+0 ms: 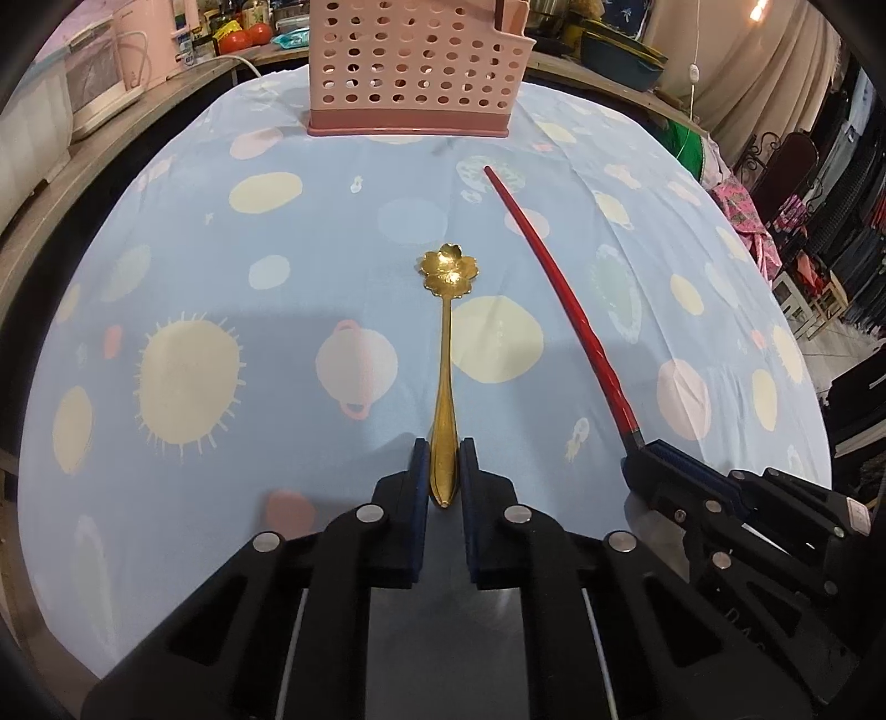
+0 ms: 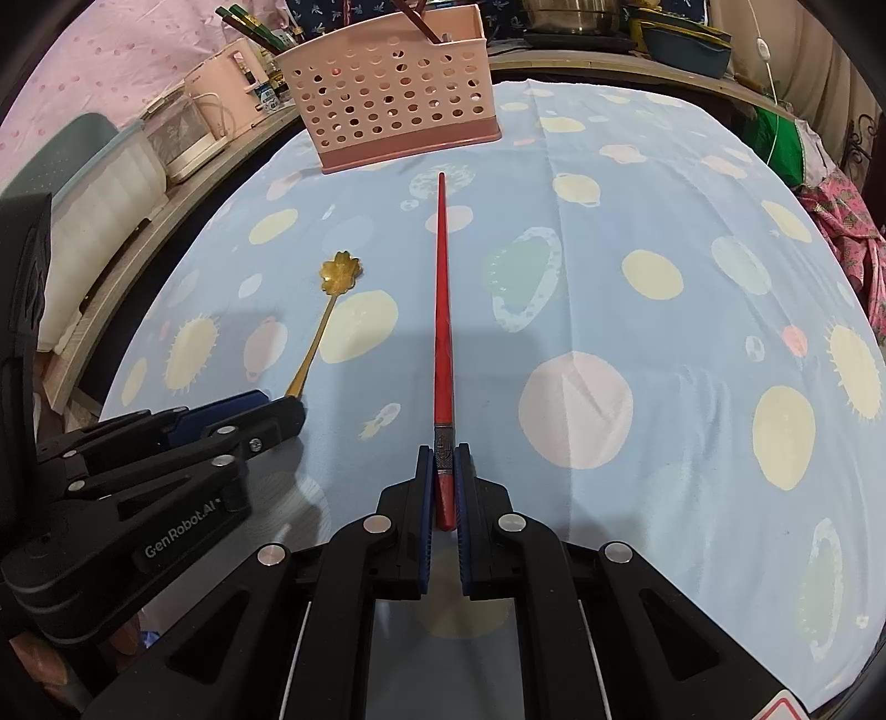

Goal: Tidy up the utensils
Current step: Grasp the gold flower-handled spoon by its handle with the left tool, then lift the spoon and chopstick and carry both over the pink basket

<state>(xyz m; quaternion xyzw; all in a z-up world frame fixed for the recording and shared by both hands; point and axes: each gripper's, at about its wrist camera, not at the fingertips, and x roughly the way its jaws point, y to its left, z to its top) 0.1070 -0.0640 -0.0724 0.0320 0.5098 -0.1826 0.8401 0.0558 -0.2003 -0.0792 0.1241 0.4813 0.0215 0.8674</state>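
Observation:
A gold spoon with a flower-shaped bowl lies on the blue patterned tablecloth, its bowl pointing away. My left gripper is shut on the wide end of its handle. To its right lies a red chopstick, also pointing away. My right gripper is shut on the thick near end of the red chopstick. The gold spoon and the left gripper show at the left of the right wrist view. A pink perforated utensil basket stands at the far edge.
The basket holds some dark sticks in its back part. A wooden counter with white appliances runs along the left. Pots and a teal dish sit behind the table. Clothes racks stand on the right.

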